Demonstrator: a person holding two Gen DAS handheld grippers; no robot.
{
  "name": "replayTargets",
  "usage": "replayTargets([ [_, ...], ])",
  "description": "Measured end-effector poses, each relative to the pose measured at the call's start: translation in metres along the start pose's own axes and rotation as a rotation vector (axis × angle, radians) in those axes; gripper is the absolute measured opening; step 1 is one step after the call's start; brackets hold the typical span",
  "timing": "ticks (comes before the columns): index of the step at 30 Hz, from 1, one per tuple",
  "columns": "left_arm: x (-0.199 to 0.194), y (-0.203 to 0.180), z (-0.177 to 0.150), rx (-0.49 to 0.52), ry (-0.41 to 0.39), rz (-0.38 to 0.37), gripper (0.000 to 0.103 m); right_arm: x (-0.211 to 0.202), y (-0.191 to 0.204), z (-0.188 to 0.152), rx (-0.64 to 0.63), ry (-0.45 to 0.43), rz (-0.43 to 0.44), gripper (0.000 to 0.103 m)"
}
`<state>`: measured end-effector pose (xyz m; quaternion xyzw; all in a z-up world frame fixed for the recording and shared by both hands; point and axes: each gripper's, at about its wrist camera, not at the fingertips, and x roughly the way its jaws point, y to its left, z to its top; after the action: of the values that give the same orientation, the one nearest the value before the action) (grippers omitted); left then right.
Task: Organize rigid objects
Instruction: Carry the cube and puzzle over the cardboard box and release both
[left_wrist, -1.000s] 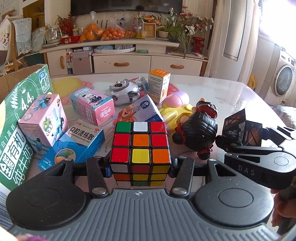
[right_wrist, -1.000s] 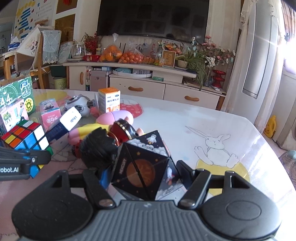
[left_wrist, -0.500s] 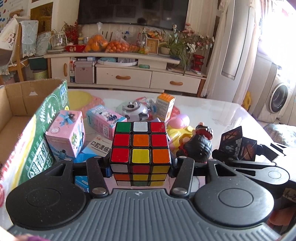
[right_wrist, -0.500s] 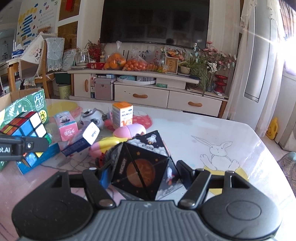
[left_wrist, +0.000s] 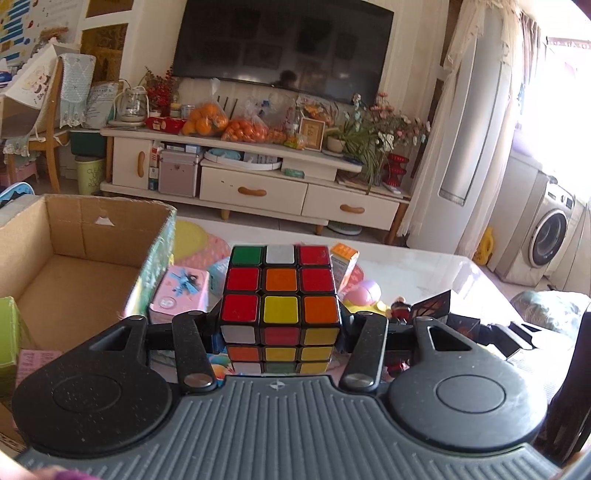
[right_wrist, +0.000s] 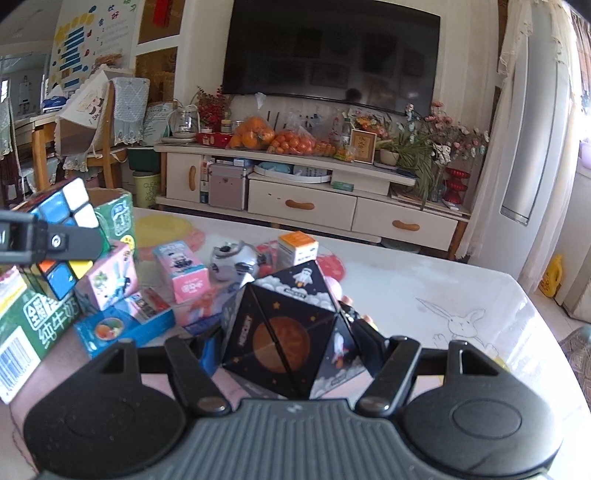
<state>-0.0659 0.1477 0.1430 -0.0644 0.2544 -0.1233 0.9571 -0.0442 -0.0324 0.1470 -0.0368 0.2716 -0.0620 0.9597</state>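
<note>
The left gripper (left_wrist: 279, 332) is clamping a Rubik's cube (left_wrist: 279, 295) just right of the open cardboard box (left_wrist: 92, 236). The right gripper (right_wrist: 291, 343) is gripping a black planet-printed cube (right_wrist: 288, 332), partly hiding the toys right of that "纯牛奶" box.

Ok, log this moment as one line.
left hand-held gripper: shut on puzzle cube | right hand-held gripper: shut on space cube | cardboard box: open, left of puzzle cube

The right tongs (right_wrist: 291, 343) are gripping a black cube (right_wrist: 291, 332) above the table (right_wrist: 424, 295); the left tongs (right_wrist: 55, 240) are holding a Rubik's cube (right_wrist: 70, 206).
</note>
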Motion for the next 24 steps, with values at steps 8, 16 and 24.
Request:
replayTargets([
  [8, -0.027, 0.026, 0.01, -0.053, -0.044, 0.032, 0.064, -0.013, 0.042, 0.021, -0.059, -0.037, 0.05, 0.07],
  [16, -0.047, 0.052, 0.02, -0.118, -0.074, 0.073, 0.064, -0.022, 0.086, 0.042, -0.128, -0.076, 0.109, 0.07],
  [24, -0.059, 0.082, 0.029, -0.168, -0.093, 0.154, 0.064, -0.021, 0.128, 0.061, -0.19, -0.098, 0.18, 0.07],
])
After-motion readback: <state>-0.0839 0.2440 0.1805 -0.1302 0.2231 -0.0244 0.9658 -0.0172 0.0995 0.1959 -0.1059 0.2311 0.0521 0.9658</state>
